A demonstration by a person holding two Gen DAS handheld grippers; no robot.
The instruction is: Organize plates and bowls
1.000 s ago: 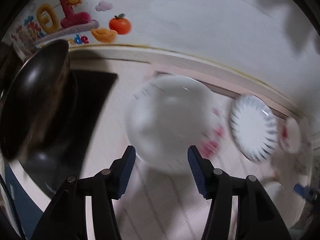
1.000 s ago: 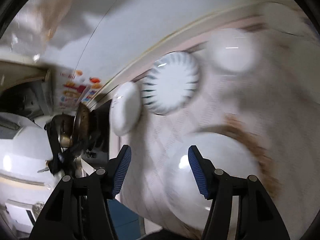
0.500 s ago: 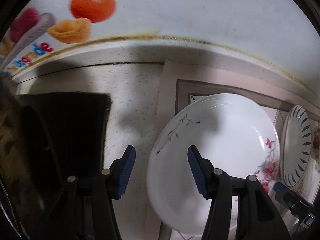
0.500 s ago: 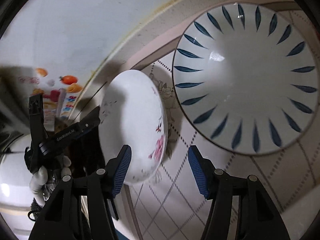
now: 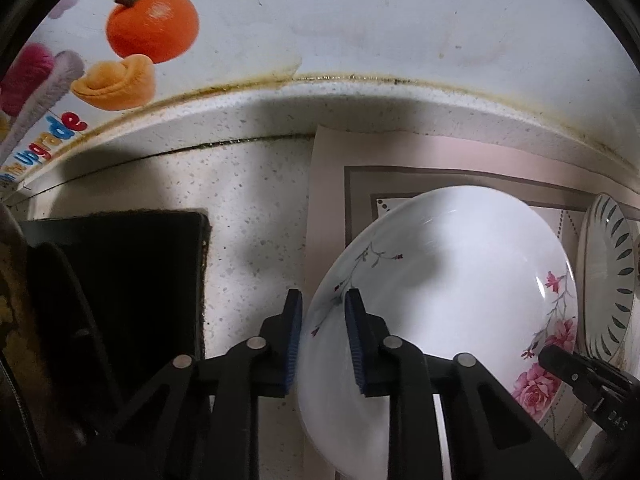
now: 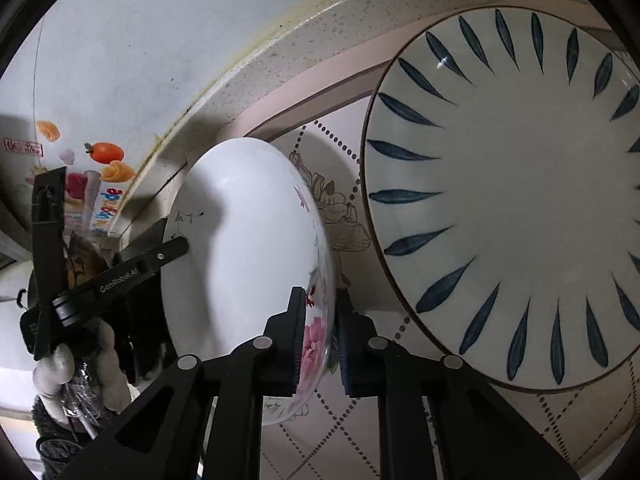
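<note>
A white deep plate with pink flowers (image 5: 452,280) lies on a patterned mat (image 5: 328,200). The jaws of my left gripper (image 5: 322,332) are closing, and its blue pads sit on either side of the plate's left rim. In the right wrist view the same plate (image 6: 248,248) has its flowered right rim between the closing jaws of my right gripper (image 6: 320,332), pads against it. A larger plate with blue leaf marks (image 6: 520,200) rests just right of it, also seen as the leaf-marked plate (image 5: 608,276) at the edge of the left wrist view.
A black hob (image 5: 120,280) lies left of the mat on the speckled counter (image 5: 248,200). The wall with fruit stickers (image 5: 152,28) rises right behind. A gloved hand (image 6: 80,360) holds the left gripper's handle.
Both grippers came down to the flowered plate, one at each side. Their jaws went from wide apart to closed in on its rim.
</note>
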